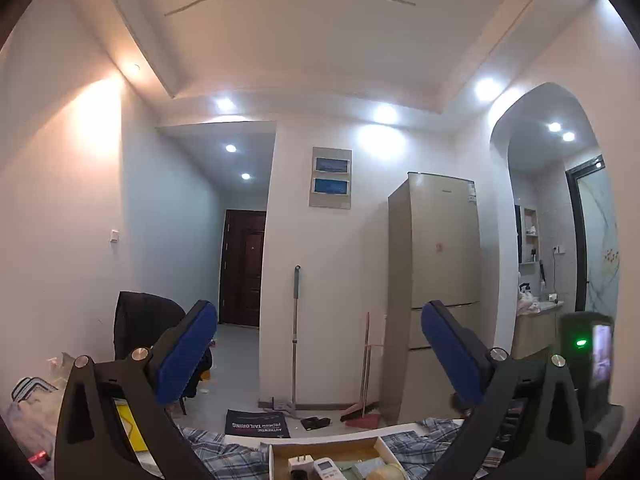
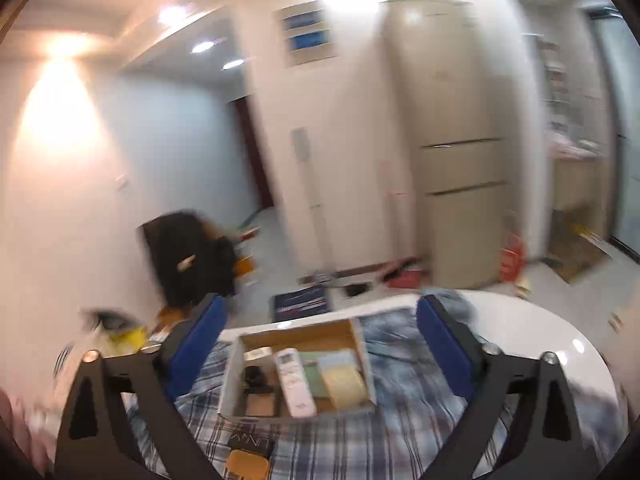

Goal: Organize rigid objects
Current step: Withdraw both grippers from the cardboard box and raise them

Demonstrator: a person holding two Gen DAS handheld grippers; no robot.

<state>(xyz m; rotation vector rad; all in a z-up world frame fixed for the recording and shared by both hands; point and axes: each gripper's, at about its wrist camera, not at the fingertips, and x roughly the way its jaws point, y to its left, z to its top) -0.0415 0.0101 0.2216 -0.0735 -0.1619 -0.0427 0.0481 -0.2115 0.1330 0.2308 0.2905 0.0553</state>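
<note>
Your left gripper (image 1: pixel 319 354) is spread wide with nothing between its blue pads (image 1: pixel 185 354); it is raised and points across the room, so the cardboard box (image 1: pixel 280 453) only shows at the bottom edge of its view. Your right gripper (image 2: pixel 322 346) is likewise wide apart and empty, held above the box (image 2: pixel 230 376) and tilted down toward it; this view is motion-blurred.

The box sits on the plaid cloth (image 2: pixel 400 432) over the white table (image 2: pixel 540 332). Inside the box: a white remote (image 2: pixel 294 382) near the middle, a yellowish flat item (image 2: pixel 344 380) to its right, a green item (image 2: pixel 314 374) between them, a small black object (image 2: pixel 254 374) to its left.

In front of the box, outside it on the cloth, lie a dark flat object (image 2: pixel 250 442) and, touching it, an orange-tan one (image 2: pixel 248 466). Identity of both unclear.
</note>
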